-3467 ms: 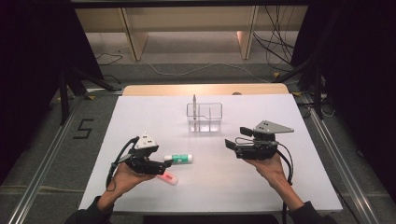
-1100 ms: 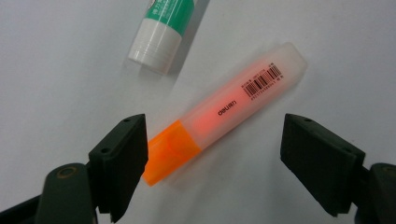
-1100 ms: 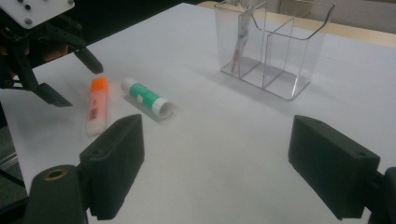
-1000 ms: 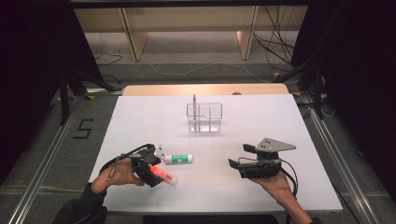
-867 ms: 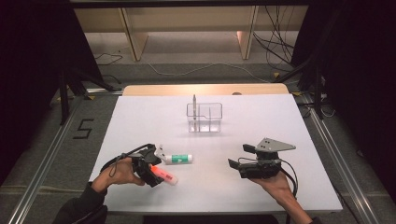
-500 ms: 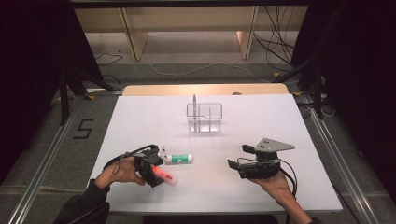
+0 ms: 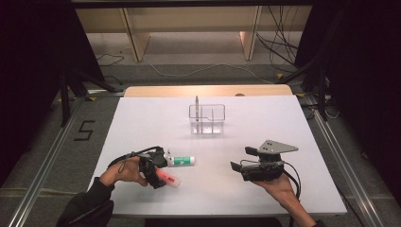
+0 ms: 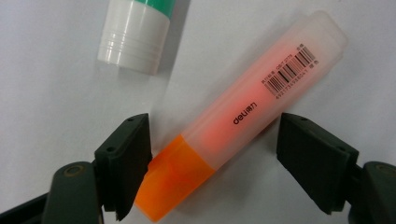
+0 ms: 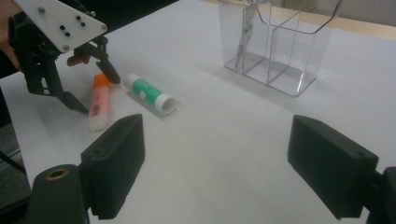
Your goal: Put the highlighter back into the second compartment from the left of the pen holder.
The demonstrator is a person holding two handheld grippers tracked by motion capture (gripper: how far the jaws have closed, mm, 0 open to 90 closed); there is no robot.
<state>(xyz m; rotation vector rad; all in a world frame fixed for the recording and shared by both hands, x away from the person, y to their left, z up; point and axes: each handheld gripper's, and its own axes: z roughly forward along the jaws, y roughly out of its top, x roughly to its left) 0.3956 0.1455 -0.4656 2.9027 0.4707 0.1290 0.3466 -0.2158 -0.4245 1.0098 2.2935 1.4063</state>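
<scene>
The left gripper (image 8: 212, 154) hangs with jaws parted on either side of an orange highlighter (image 8: 243, 116) lying flat on the white table (image 7: 293, 132); one jaw already touches the orange cap end, the other stands just clear of the translucent barrel, so nothing is clamped yet. Over the last few seconds this gripper has dropped from beside the highlighter to straddle it, and the person's left hand (image 7: 118, 174) has drawn back toward the near edge; the pen itself has not shifted. That reads as the closing stage of a pick-up, with only the squeeze left to do.

Just beyond the highlighter, on its far side, a green-and-white glue stick (image 7: 182, 161) lies close but apart from it, its white cap (image 8: 133, 42) near the jaw tips, close enough that a sloppy closing could nudge it. The right gripper (image 9: 215, 168) waits well to the right of the highlighter, its jaws wide apart and holding nothing, having also eased back toward the person.

Well beyond the highlighter stands a clear divided organiser (image 7: 207, 119) with one pen (image 7: 197, 106) upright in it. The table between is bare, leaving open room for a carry. The highlighter lies near the table's front edge, so little room remains on the near side.
</scene>
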